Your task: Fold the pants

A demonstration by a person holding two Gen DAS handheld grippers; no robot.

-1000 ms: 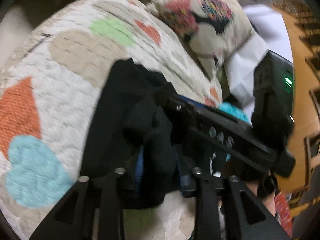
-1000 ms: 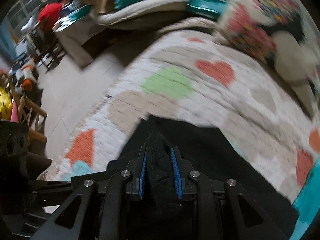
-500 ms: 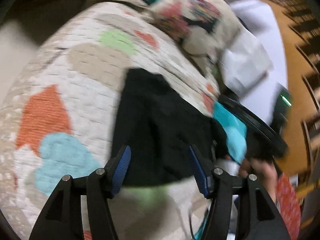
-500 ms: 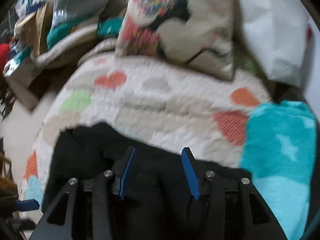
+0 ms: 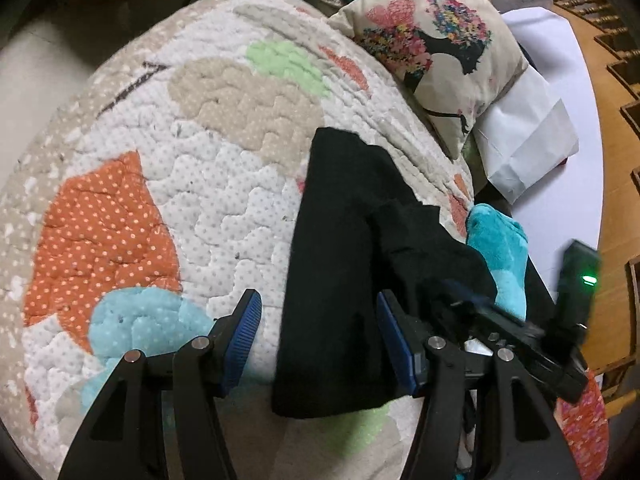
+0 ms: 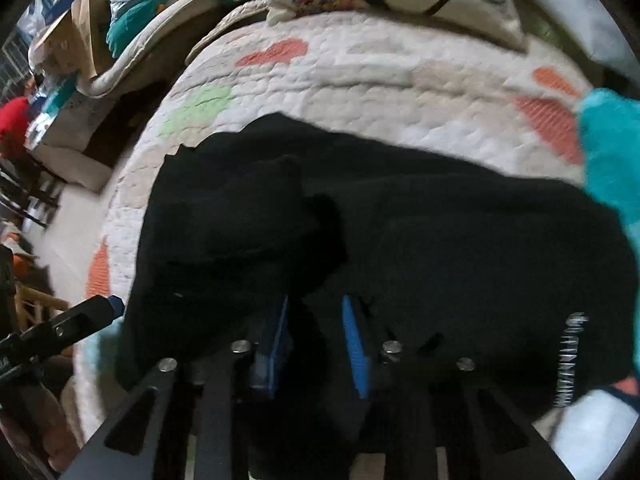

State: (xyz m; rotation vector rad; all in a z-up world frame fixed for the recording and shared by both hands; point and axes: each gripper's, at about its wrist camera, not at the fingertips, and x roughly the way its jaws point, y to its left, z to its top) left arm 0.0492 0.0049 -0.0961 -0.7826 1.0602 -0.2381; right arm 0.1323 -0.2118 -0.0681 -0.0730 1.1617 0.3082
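Black pants (image 5: pixel 340 272) are lying bunched on the heart-print quilt (image 5: pixel 224 208), left gripper (image 5: pixel 320 338) hovering spread and empty, right gripper (image 6: pixel 316 340) partly spread over soft, limp fabric, likely best pinched at an edge.

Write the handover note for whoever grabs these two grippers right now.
Left gripper: open, empty, hovering over the near edge of the black pants.
Right gripper: blue pads part-closed with black cloth bunched at them; a firm grip cannot be confirmed.
Pants: lying on the heart-patterned quilt, partly folded, with a loose flap heaped on top. A teal towel sits at their far end, a printed pillow beyond.
Done: at least one fold laid over.
Left: flatten the flap, square the edges, probably one more fold.
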